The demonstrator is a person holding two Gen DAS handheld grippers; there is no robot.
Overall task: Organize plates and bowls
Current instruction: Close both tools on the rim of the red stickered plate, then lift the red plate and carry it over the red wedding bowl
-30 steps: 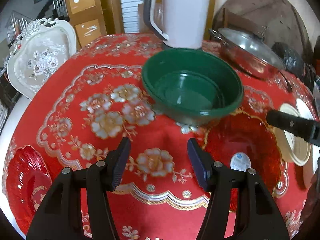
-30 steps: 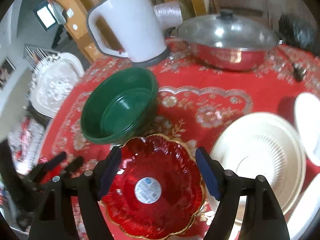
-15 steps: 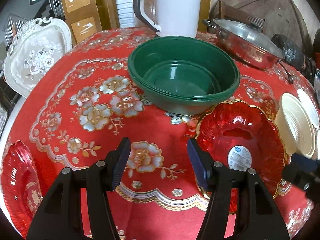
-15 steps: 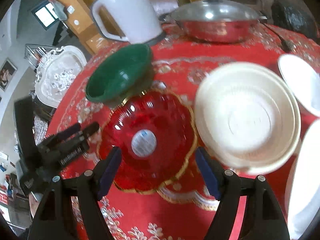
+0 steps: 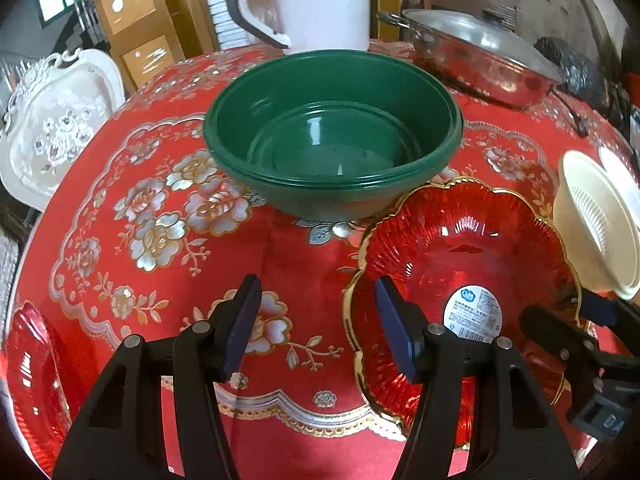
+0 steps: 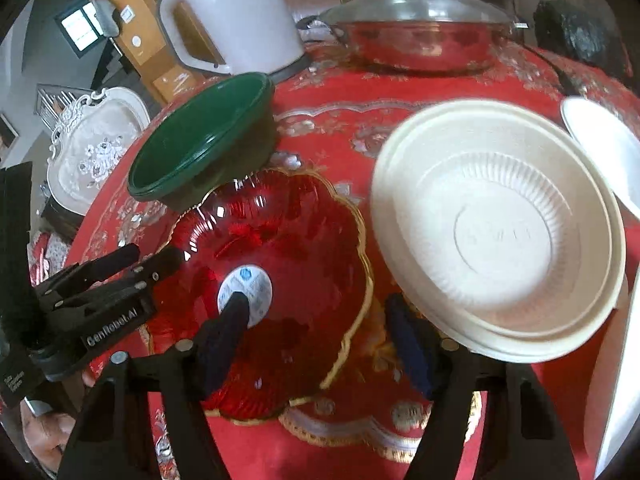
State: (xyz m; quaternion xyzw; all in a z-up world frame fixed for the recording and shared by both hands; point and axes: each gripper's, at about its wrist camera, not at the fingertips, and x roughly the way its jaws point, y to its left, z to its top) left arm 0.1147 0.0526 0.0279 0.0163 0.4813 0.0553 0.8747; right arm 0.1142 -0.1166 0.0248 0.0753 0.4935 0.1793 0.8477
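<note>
A red glass plate with a gold scalloped rim and a round label lies on the red flowered tablecloth, in front of a stack of green bowls. My left gripper is open, and the plate's left rim stands between its jaws untouched. My right gripper straddles the right rim of the plate. One finger is over the label and the other is outside the rim. Its jaws are closing, with the pads still clear of the glass. A stack of cream bowls sits just right of the plate.
A white kettle and a lidded steel pan stand at the back. A second red plate lies at the left table edge, and a white dish at the far right. A white ornate chair stands beyond the left edge.
Both grippers have come down and closed in on the red plate, one at each side. The right jaws have narrowed around the right rim. The left jaws keep the same width.
</note>
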